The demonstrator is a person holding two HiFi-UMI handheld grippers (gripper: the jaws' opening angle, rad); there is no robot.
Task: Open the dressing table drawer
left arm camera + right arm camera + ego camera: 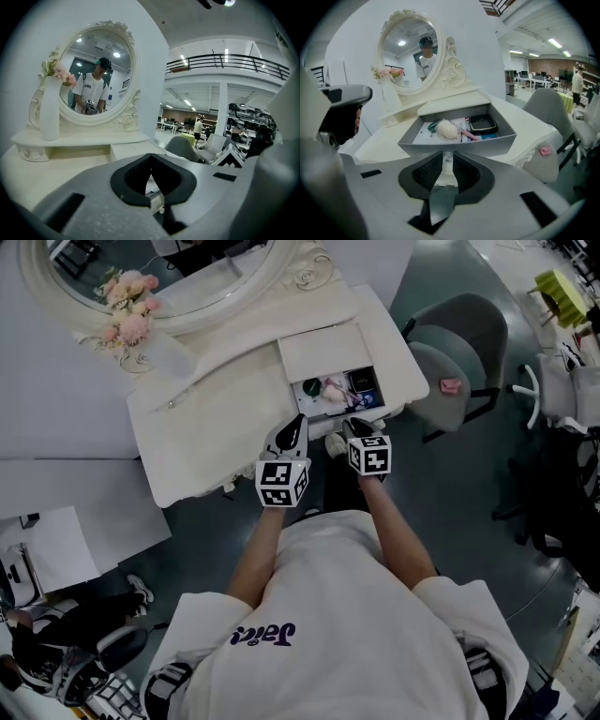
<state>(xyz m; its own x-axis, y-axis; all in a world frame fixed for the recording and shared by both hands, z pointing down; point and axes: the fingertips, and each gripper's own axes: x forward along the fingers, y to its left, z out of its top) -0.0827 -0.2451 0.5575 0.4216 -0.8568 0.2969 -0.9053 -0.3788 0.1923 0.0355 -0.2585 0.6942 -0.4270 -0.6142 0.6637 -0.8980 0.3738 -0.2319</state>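
The white dressing table (pixel 216 427) has its grey drawer (pixel 459 143) pulled out at the right end. Inside lie a pale round puff (pixel 445 129), a dark compact (pixel 482 123) and small cosmetics. My right gripper (pixel 447 160) points down at the drawer front, shut on the clear drawer knob (pixel 447 157). In the head view the right gripper (pixel 354 424) sits at the drawer's front edge. My left gripper (pixel 298 421) hovers just left of the drawer, over the table's edge. The left gripper (pixel 150 161) is shut with nothing in it.
An oval mirror (pixel 159 268) in an ornate frame stands at the table's back, with a white vase of pink flowers (pixel 131 324) beside it. A grey chair (pixel 459 352) with a pink item (pixel 451 385) on its seat stands to the right.
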